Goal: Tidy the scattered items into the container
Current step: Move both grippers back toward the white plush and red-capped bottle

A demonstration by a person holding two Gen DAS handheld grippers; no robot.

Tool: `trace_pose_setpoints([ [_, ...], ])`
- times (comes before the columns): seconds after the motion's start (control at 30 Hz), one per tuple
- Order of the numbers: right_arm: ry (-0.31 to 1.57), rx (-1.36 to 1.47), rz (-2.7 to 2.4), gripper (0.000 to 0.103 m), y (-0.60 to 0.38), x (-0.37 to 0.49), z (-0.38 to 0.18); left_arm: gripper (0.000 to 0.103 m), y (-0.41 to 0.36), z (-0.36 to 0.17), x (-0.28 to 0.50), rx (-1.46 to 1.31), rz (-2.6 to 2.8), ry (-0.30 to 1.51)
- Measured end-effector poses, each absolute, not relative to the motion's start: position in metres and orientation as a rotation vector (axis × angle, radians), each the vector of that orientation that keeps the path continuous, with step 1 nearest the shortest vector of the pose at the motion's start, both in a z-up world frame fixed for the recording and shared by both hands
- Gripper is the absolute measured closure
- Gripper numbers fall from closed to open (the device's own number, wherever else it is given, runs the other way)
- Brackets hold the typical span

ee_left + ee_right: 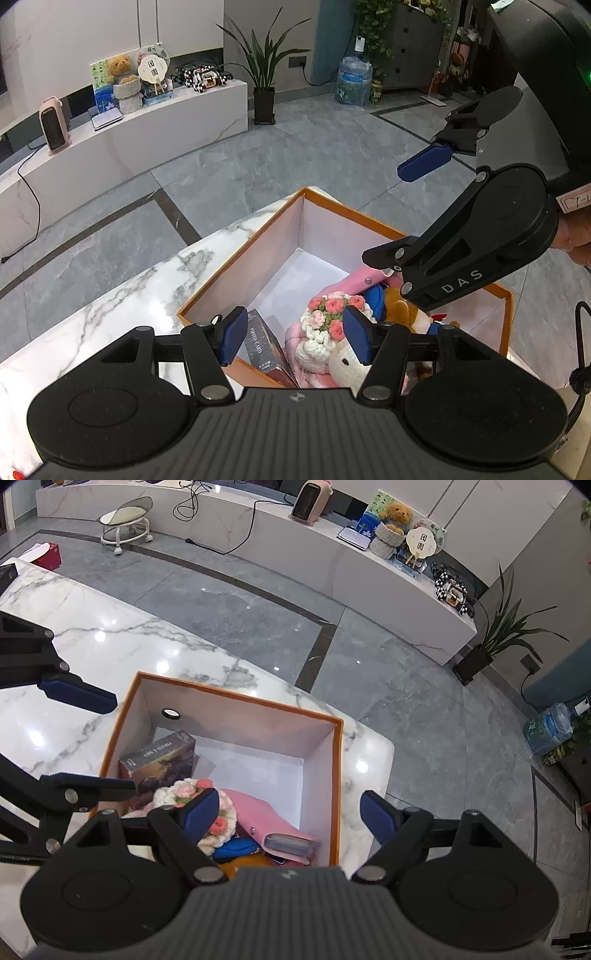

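Left wrist view: both tools (295,334) (291,818) gape empty; box (264,349) reads "PHOTO CARD"

White letters "DAS" stand on the side of the black arm of the right gripper (406,225), right of centre in the left wrist view. "PHOTO CARD" runs in pale capitals down the spine of the dark rectangular card box (263,349) in the orange-rimmed white box (236,264), lower centre; the right wrist view shows the same print along its top edge, too small to read surely. A white label at the right edge bears handwriting, cut off, illegible.
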State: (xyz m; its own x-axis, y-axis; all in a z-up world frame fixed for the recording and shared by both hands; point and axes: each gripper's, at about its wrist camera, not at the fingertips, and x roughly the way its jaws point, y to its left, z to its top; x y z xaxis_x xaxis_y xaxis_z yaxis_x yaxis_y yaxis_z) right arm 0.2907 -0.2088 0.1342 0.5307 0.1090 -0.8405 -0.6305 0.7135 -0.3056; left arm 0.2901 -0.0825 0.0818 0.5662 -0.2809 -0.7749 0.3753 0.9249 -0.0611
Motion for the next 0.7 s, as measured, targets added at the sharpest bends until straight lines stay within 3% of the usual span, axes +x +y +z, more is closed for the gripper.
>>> trace_pose_setpoints([
  [0.7, 0.865, -0.697, 0.561, 0.016, -0.147, 0.245, 0.157, 0.036, -0.022, 0.093, 0.240, 0.068, -0.303, 0.884],
])
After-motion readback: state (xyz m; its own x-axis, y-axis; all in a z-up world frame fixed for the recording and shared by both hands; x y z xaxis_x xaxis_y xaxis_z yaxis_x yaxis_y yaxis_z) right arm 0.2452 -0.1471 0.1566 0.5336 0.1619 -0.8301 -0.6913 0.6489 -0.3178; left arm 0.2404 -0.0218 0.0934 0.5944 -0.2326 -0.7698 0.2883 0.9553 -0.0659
